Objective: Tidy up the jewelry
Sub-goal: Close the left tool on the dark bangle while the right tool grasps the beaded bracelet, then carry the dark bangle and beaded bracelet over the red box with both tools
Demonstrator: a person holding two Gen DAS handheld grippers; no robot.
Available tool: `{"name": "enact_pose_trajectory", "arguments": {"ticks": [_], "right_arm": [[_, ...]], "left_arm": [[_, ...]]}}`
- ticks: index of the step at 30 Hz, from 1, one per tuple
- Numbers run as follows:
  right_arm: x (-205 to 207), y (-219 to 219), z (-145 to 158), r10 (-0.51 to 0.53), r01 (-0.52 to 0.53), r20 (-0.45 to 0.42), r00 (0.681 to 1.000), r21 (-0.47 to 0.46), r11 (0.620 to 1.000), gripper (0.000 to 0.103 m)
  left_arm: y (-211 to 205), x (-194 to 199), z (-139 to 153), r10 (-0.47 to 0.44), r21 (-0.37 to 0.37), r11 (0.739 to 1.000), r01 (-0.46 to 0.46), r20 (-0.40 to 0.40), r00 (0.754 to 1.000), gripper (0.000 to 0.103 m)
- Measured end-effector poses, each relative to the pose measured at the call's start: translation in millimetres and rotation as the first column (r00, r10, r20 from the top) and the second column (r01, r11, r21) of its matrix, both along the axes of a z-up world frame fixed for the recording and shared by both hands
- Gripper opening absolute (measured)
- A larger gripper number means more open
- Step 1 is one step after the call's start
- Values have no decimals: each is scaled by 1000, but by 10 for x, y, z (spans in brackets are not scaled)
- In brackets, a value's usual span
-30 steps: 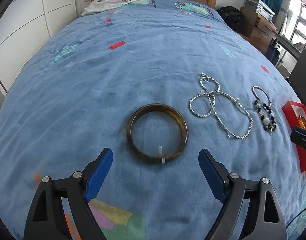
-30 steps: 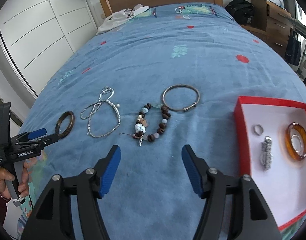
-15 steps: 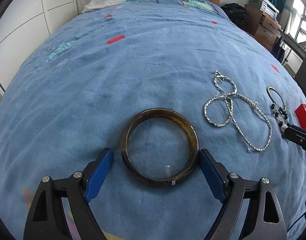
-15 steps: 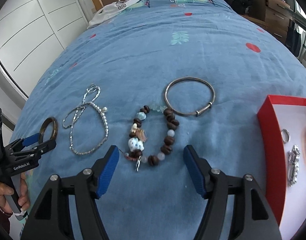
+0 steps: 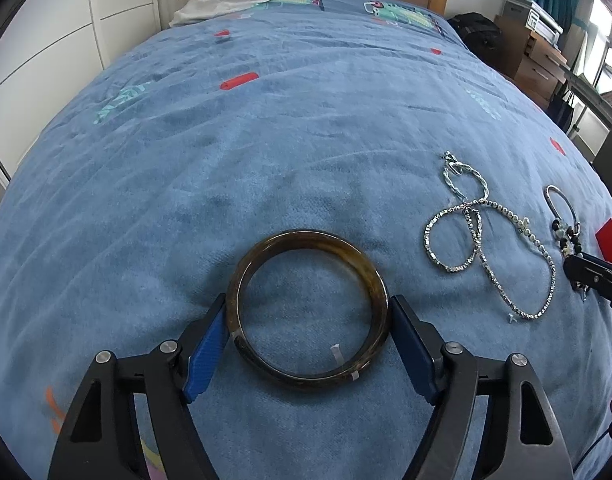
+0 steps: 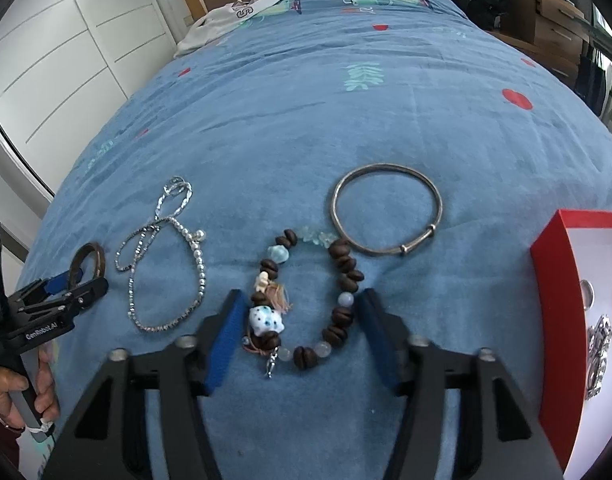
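Two grippers worked over a bed covered by a blue plush blanket that filled most of both views. At the right edge of the right wrist view sat a red cardboard box with a white lining, holding small silver pieces. The left gripper, low in the left wrist view, had just been closing around a dark brown tortoiseshell bangle lying flat on the blanket; its blue pads met the bangle's outer rim on both sides. The right gripper, low in its own view, had also just been closing, and straddled a bracelet of brown, white and pale blue beads; the left pad touched the speckled bead, while contact on the right side could not be told. To the upper right of that bracelet lay a thin silver metal bangle, just touching its pale beads. Left of centre lay a looped silver chain necklace.
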State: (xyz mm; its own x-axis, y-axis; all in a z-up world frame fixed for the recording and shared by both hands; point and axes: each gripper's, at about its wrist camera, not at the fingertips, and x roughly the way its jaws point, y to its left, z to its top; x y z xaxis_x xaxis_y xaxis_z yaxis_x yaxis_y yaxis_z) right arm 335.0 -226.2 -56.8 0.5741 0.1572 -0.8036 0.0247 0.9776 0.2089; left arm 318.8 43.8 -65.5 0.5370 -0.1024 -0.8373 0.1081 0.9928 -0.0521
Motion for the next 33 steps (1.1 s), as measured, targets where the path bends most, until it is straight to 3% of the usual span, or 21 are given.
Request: {"name": "enact_pose_trajectory", "arguments": {"ticks": [4,7,18,33], "right_arm": [[10,-8,5,19,-19,-1,1000,-10,1000,23],[-8,-11,22,30,-30,8,1000,-10,999,14],[-177,2,188,51,-52,60,997,11,999,14],[-802,-187,878,24,-32,176,984,40,999,14]], "left_arm": [[9,-15,9,9,-7,1000,-8,6,1000,76],[5,-39,34,10,-4,1000,-10,18,1000,76],[23,-190,221,21,-7,1000,-21,46,999,76],[-352,-587,775,-73,-31,997,76,98,993,76]]}}
